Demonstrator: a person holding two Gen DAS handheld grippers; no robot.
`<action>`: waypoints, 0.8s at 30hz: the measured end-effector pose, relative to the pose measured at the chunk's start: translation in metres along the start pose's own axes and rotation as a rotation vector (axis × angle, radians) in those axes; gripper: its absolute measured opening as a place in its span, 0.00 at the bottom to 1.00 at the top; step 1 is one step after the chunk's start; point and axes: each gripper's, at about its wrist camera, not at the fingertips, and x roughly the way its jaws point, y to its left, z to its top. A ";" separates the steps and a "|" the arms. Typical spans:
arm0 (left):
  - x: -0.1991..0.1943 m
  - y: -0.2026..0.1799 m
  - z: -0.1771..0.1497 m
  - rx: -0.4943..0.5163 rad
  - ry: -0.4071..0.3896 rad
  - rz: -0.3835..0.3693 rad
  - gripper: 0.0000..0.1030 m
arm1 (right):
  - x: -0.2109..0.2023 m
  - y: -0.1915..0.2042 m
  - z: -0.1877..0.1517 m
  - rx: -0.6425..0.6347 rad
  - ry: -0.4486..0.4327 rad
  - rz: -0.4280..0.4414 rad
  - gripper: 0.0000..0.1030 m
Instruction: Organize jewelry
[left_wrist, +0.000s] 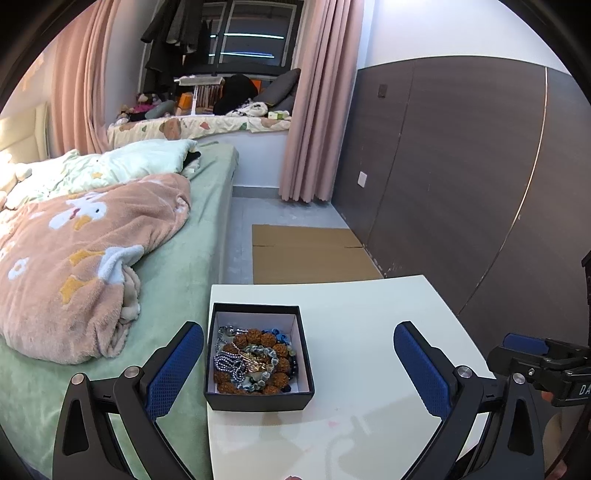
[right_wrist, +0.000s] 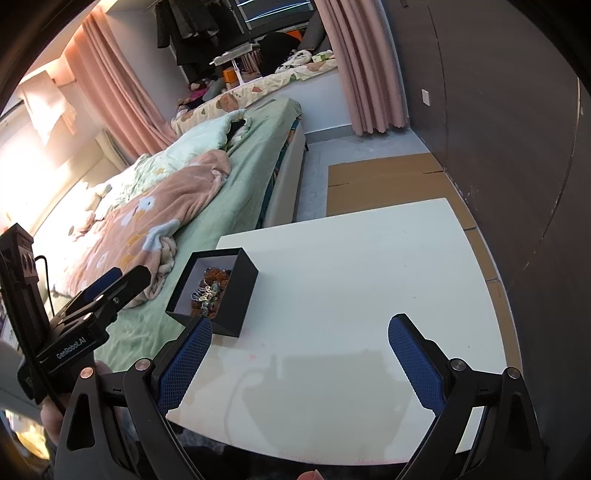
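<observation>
I am looking into a bedroom: on the far left lies a bed (left_wrist: 177, 266) with a green sheet and a crumpled peach blanket (left_wrist: 81, 266) printed with white flowers, pink curtains (left_wrist: 317, 110) hang by the window behind it, and flattened cardboard (left_wrist: 310, 254) covers the floor along the dark wall panels (left_wrist: 461, 166). Nearer to me, a white tabletop (left_wrist: 369, 350) stands right beside the bed's edge. My left tongs (left_wrist: 298, 354) are spread wide and hold nothing; one blue pad sits over the bed's edge and the other over the tabletop, so the black box (left_wrist: 258, 400) lies between them in this view. That box rests near the tabletop's left edge, open at the top, white inside, and filled with a tangle of jewelry (left_wrist: 251, 360): brown knobbly beads, a silver chain, pale green and blue beads. To the right of the box the tabletop is bare and glossy. My right tongs (right_wrist: 300, 341) are also wide open and empty, over the tabletop's near part, with the left pad just beside the box's near corner; I cannot tell whether it touches.
</observation>
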 end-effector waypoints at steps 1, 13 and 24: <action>0.000 0.000 0.000 0.000 0.000 -0.001 1.00 | 0.000 0.000 0.000 0.002 -0.001 0.002 0.94; -0.004 -0.003 0.001 -0.001 -0.011 -0.001 1.00 | -0.008 -0.005 0.001 0.014 -0.020 0.001 0.94; -0.004 -0.007 0.000 0.003 -0.010 -0.006 1.00 | -0.013 -0.006 0.003 0.013 -0.026 -0.002 0.94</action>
